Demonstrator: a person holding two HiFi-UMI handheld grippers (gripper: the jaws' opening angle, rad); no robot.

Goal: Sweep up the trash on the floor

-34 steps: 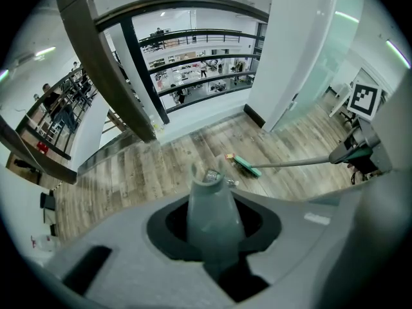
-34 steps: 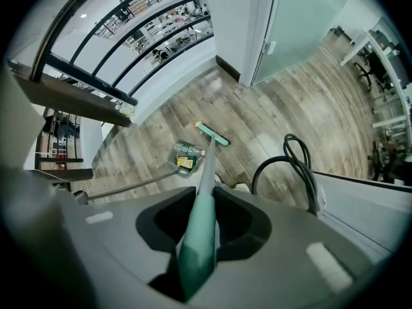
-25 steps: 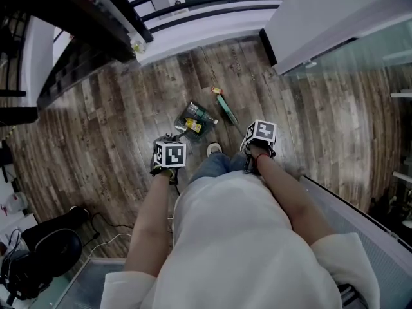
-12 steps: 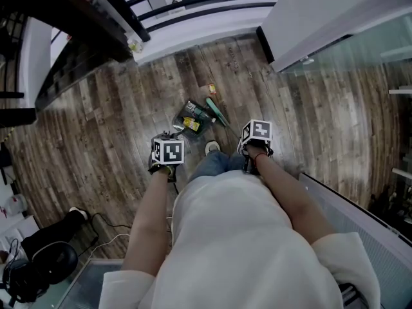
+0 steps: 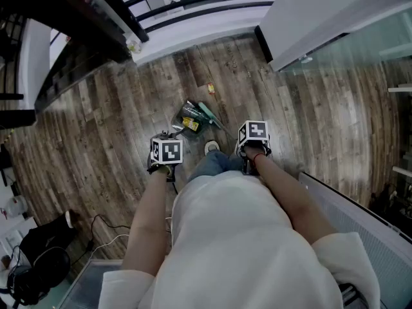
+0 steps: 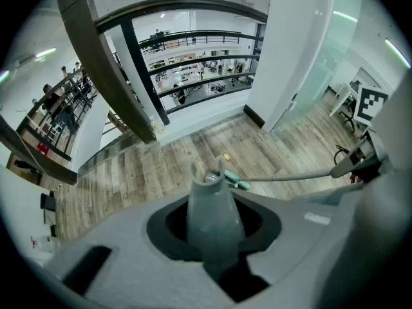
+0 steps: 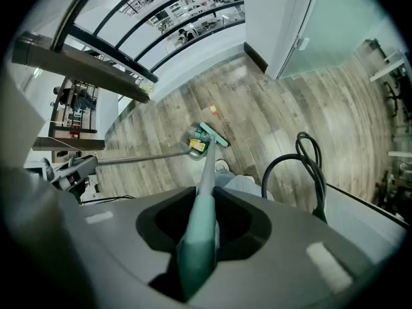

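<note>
A dark dustpan lies on the wooden floor with yellow and green trash in it. Its long grey handle is clamped in my left gripper, which is shut on it. The broom's green head rests against the dustpan's right edge. My right gripper is shut on the broom's green handle. A small yellow-red scrap sits loose on the floor beyond the broom head, also visible as the scrap and the scrap. The dustpan and broom head show side by side.
A white shoe stands just behind the dustpan. A white pillar and glass partition close the right side. A dark railing and white ledge run along the far left. Black bags and cables lie at lower left.
The broom head has swept left across the floor up to the dustpan's edge. Both grippers shifted slightly left with it. The loose scrap stays on the floor.
</note>
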